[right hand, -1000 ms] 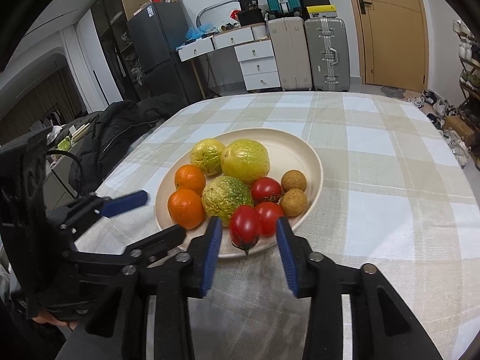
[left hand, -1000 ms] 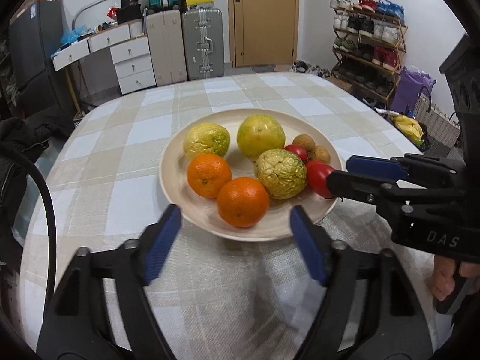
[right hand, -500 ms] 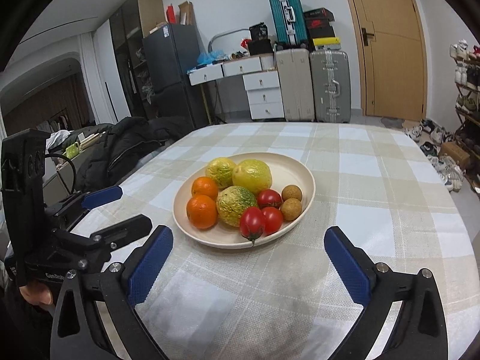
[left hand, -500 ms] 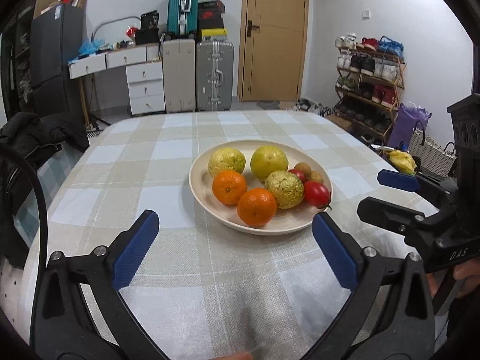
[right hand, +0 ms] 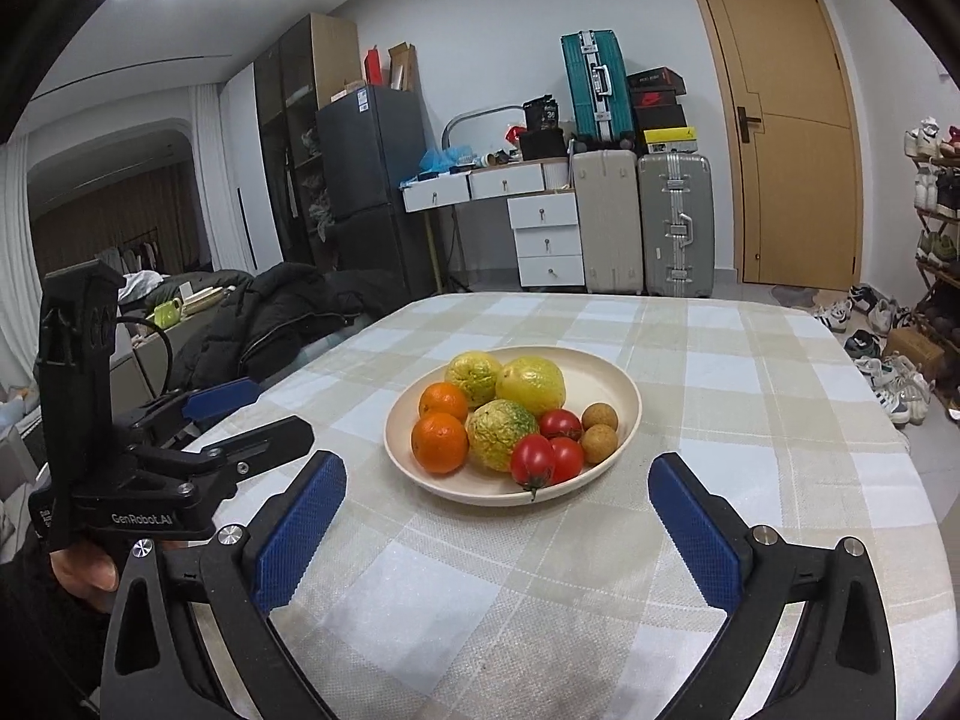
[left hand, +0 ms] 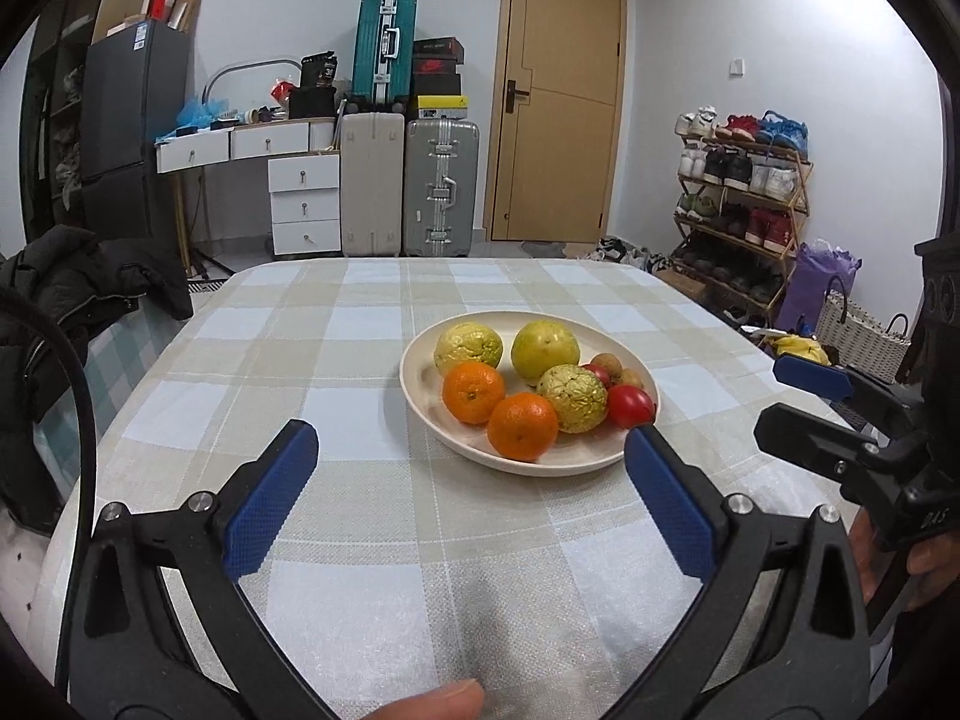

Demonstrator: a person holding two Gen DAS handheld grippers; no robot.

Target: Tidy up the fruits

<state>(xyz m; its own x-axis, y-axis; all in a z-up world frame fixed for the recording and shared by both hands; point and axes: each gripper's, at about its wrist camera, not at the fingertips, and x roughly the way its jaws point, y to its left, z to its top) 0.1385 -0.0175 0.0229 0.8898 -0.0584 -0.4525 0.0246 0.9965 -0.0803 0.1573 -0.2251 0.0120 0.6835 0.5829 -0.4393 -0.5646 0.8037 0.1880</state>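
On plate (right hand: 624, 396), fruits (right hand: 498, 441); fingers (right hand: 300, 534) apart.

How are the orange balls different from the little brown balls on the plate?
The two oranges are bright orange, while the two small brown fruits are dull tan. The oranges are clearly bigger. The oranges sit on the left side of the plate in the right wrist view, and the brown fruits sit on its right side beside the tomatoes. Both kinds are round, come in pairs, and lie on the same plate.

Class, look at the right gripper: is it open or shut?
Open. The right gripper has its blue pads spread wide apart, holding nothing, short of the plate.
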